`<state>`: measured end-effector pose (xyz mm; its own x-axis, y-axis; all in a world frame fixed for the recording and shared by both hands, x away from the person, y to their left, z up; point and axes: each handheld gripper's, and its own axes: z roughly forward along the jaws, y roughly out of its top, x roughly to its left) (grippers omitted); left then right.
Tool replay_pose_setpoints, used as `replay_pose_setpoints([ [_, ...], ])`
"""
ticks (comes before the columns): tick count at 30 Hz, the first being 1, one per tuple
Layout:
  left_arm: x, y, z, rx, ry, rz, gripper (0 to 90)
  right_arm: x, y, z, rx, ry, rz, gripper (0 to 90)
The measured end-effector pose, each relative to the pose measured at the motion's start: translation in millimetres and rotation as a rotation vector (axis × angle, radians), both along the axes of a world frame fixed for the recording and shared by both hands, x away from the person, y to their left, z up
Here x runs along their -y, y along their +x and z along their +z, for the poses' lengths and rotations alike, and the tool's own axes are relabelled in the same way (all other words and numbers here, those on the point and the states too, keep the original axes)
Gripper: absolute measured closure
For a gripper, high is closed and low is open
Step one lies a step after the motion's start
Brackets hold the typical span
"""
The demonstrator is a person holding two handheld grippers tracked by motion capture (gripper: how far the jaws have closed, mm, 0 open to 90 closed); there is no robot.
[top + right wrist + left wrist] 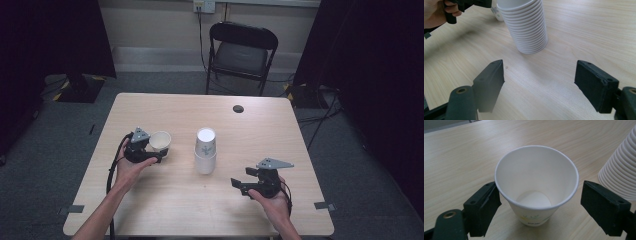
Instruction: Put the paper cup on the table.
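The left gripper (pixel 150 150) sat over the left half of the surface (pixel 165 210), about midway between the near and far edges. The left hand (pixel 131 162) gripped it from below and behind, with the forearm running in from the near left corner and the wrist bent inward toward the centre. Its jaws stood wide open, one on each side of a single cup (pixel 536 187). In the left gripper view the left jaw lay at or very close to the cup wall; actual contact could not be confirmed. The right jaw stood clear of the rim with a visible gap. The cup stood upright on the surface, mouth up, with a small printed motif near its base.

The stack (pixel 205 150) of nested cups stood mouth down near the centre of the surface, just to the right of the single cup and apart from it.

The right gripper (pixel 245 182) was held over the right half of the surface, nearer the near edge than the stack. The right hand (pixel 272 197) cupped it from below, palm up, with the forearm entering from the near edge. Its jaws pointed left and slightly forward toward the stack. They were wide open and held nothing; in the right gripper view bare wood showed between them, with the stack (pixel 525 27) beyond.
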<state>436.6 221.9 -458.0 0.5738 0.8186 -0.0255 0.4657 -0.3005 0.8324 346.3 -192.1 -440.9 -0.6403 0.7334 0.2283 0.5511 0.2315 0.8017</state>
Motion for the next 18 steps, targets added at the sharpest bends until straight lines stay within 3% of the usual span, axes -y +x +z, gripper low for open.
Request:
replay_pose_setpoints([
  [5,-3.8,-4.7,0.7,-0.018,0.008,-0.01,15.8,0.4,0.0,0.3,0.002,0.001,-0.001,23.1],
  [10,-4.6,-12.5,2.6,-0.008,0.015,-0.018,15.7,1.1,-0.1,0.4,0.004,-0.006,-0.006,22.1],
  [17,-7.8,-28.7,9.1,-0.022,-0.021,-0.021,16.0,3.1,0.8,0.4,0.01,-0.009,-0.014,22.0],
  [18,-6.4,-34.4,10.7,-0.017,-0.032,-0.043,15.8,3.2,0.9,0.2,0.01,-0.011,-0.015,22.0],
])
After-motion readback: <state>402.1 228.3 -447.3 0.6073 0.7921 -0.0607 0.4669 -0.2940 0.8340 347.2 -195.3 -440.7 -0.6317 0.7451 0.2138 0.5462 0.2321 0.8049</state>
